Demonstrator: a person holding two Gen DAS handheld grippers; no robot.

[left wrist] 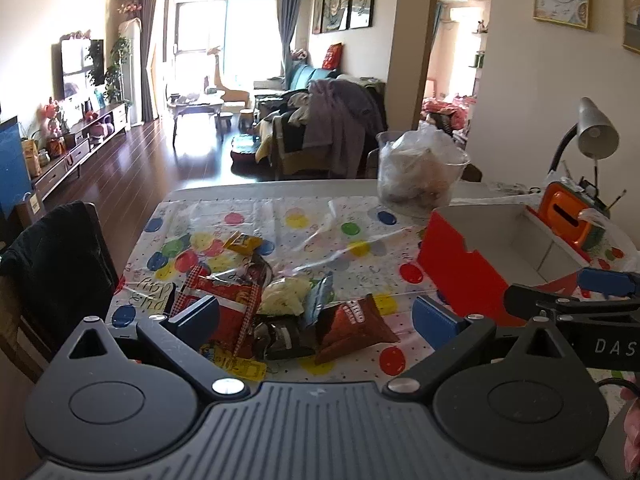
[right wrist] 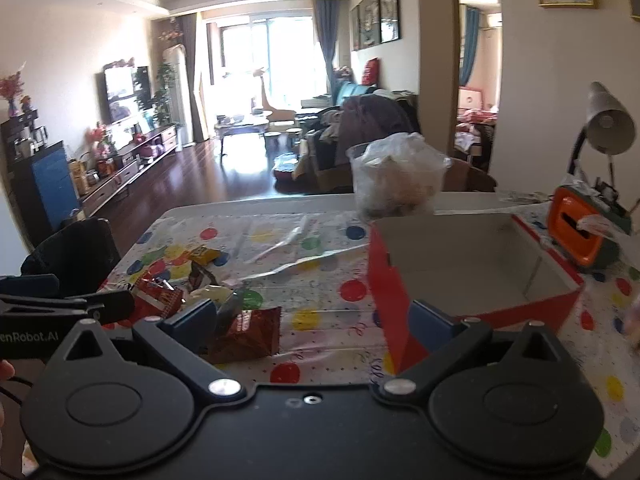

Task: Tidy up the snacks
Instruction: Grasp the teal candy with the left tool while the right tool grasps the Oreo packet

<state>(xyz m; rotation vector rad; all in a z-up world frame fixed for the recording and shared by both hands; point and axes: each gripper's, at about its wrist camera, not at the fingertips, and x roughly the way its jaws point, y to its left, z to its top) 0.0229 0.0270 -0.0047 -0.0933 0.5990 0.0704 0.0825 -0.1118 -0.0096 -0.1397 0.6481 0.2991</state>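
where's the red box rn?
The red box sits open on the polka-dot tablecloth, right of the snack pile, in front of the clear tub, beside the orange case. Right gripper faces its near corner.

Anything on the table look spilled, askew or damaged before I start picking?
Nothing looks damaged. The snack packets lie in a loose, overlapping heap on the dotted tablecloth, not yet sorted. The red box stands open and looks empty. Loose clear plastic film lies wrinkled across the cloth.
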